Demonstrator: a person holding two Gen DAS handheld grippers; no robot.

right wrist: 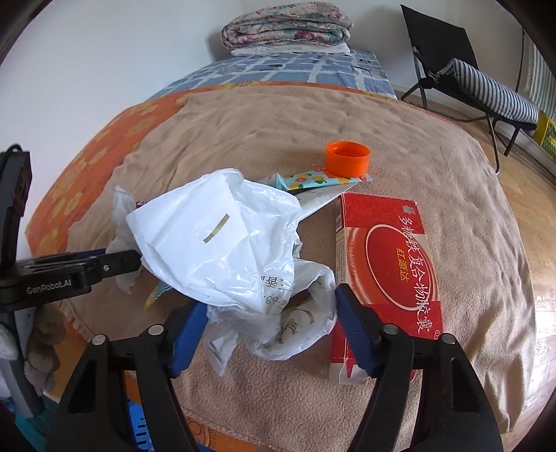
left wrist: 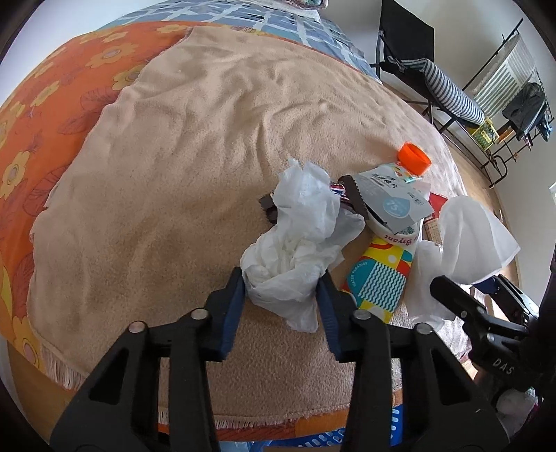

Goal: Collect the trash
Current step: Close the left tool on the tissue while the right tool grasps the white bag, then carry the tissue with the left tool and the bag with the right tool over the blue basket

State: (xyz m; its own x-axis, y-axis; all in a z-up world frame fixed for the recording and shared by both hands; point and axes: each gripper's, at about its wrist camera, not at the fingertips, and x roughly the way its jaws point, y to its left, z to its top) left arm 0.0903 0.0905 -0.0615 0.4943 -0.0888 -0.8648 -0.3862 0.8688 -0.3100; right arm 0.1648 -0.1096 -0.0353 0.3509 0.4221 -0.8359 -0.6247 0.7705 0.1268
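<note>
Trash lies on a tan blanket [left wrist: 180,167]. My left gripper [left wrist: 282,278] has its blue fingers on both sides of a crumpled white tissue [left wrist: 299,240], touching it. A colourful carton [left wrist: 380,274], a grey sachet [left wrist: 392,198] and an orange cap [left wrist: 413,157] lie right of it. My right gripper [right wrist: 271,323] stands wide around the lower part of a white plastic bag [right wrist: 222,240], its jaws apart. A red box [right wrist: 385,264] lies just right of the right finger. The orange cap [right wrist: 347,158] sits behind.
An orange flowered cover [left wrist: 45,114] lies under the blanket. A blue checked bed [right wrist: 278,71] carries folded quilts [right wrist: 285,26]. A black chair with striped cushion [right wrist: 486,87] stands at right on the wood floor. A blue crate [left wrist: 365,436] shows below the front edge.
</note>
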